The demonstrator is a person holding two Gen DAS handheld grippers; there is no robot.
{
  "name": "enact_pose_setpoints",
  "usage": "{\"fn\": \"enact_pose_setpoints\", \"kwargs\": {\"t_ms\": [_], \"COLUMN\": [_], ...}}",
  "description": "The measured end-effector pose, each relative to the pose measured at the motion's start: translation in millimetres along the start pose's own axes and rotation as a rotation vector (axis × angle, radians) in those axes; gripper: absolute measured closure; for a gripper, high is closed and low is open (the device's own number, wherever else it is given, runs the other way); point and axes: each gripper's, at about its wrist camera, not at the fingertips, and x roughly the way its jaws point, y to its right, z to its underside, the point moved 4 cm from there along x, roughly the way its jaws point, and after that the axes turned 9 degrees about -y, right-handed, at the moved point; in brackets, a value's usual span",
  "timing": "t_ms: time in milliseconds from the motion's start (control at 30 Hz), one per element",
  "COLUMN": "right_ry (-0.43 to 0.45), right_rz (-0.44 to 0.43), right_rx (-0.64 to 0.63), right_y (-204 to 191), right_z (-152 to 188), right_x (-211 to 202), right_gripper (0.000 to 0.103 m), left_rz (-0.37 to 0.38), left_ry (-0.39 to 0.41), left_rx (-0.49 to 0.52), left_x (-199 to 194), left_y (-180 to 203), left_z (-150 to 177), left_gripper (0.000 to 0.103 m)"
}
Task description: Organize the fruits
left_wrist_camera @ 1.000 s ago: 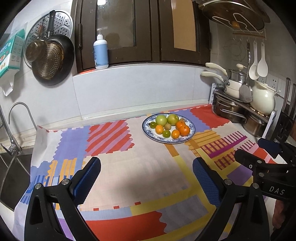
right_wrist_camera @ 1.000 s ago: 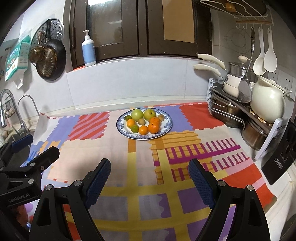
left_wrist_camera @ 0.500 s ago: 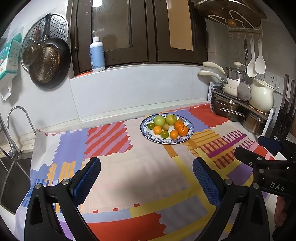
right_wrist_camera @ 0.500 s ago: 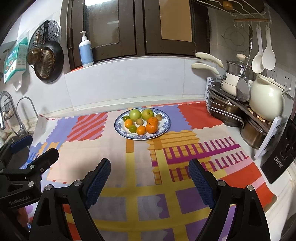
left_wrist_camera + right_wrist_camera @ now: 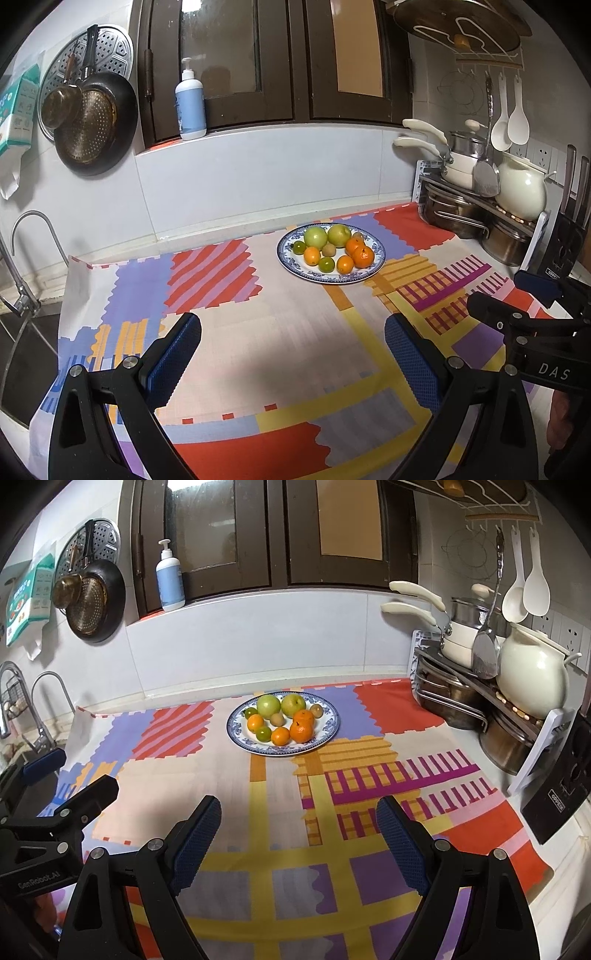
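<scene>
A blue-patterned plate (image 5: pixel 377 263) (image 5: pixel 328 734) sits on the patterned cloth near the back wall. It holds two green apples (image 5: pixel 316 236) (image 5: pixel 269 706), several oranges (image 5: pixel 363 256) (image 5: pixel 302 731), small green citrus and kiwis. My left gripper (image 5: pixel 293 341) is open and empty, well in front of the plate. My right gripper (image 5: pixel 298 821) is open and empty, also in front of the plate. Each gripper shows at the edge of the other's view.
A sink with a tap (image 5: pixel 22 258) lies at the left. A rack with pots and a cream jug (image 5: pixel 532 675) stands at the right. A pump bottle (image 5: pixel 190 107) is on the window ledge. Pans hang on the left wall (image 5: pixel 88 125).
Both grippers have pulled back a little and tilted up; the plate looks slightly farther and higher in both views. Both stay open and empty.
</scene>
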Motion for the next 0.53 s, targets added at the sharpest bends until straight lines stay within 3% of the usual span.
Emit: {"fn": "enact_pose_setpoints", "kwargs": {"t_ms": [533], "right_ry": [-0.007], "right_rz": [-0.004], "right_rx": [-0.003], "right_y": [0.0], "right_z": [2.6], "right_x": [3.2], "right_gripper": [0.017], "left_rz": [0.007], "left_ry": [-0.013], "left_rx": [-0.003], "left_x": [2.8], "left_y": [2.7], "left_z": [2.7], "left_gripper": [0.001]}}
